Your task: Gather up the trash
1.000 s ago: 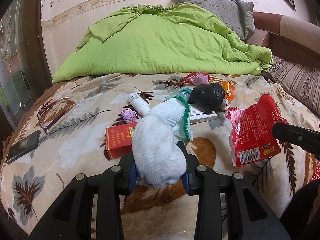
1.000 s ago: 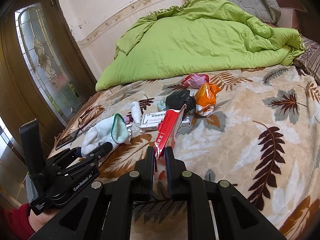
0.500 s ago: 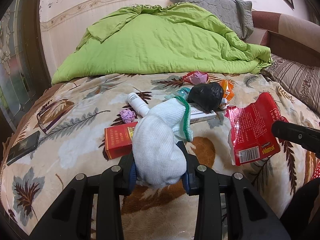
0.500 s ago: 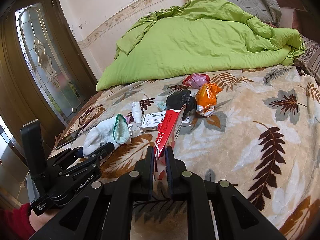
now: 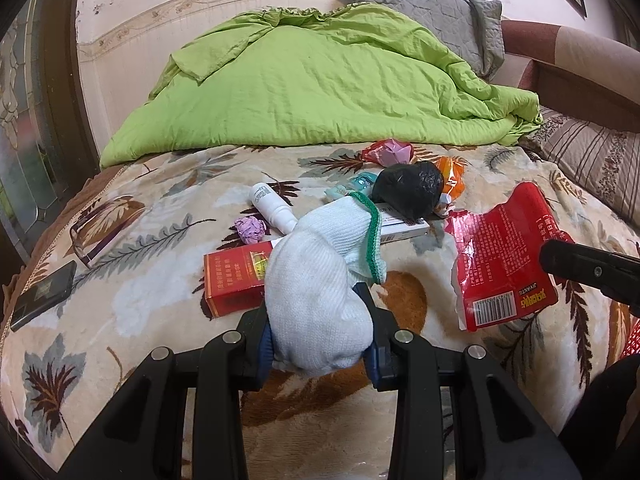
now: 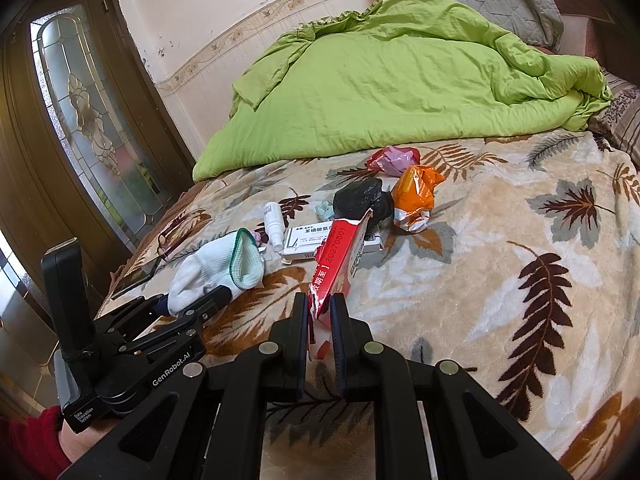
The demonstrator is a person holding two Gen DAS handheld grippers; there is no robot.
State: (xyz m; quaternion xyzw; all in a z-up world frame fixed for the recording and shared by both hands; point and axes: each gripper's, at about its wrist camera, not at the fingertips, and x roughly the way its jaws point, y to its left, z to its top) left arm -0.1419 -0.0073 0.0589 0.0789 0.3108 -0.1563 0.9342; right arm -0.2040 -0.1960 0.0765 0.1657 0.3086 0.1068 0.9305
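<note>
A leaf-patterned bed blanket [image 5: 132, 292] carries scattered trash. The left gripper [image 5: 320, 328] pinches a white knitted glove [image 5: 320, 280] with green cuff, held above the blanket's near edge. The right gripper [image 6: 320, 312] pinches a torn red snack wrapper [image 6: 340, 256]. Behind them, mid-blanket, lie a red cigarette pack [image 5: 234, 276], black bag [image 5: 408, 192], white bottle [image 5: 272, 208] and orange wrapper [image 6: 416, 196].

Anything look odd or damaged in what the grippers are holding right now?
The red wrapper in the right gripper is torn, with a ragged edge. The left gripper grips a white knit glove, which looks more like clothing than trash.
</note>
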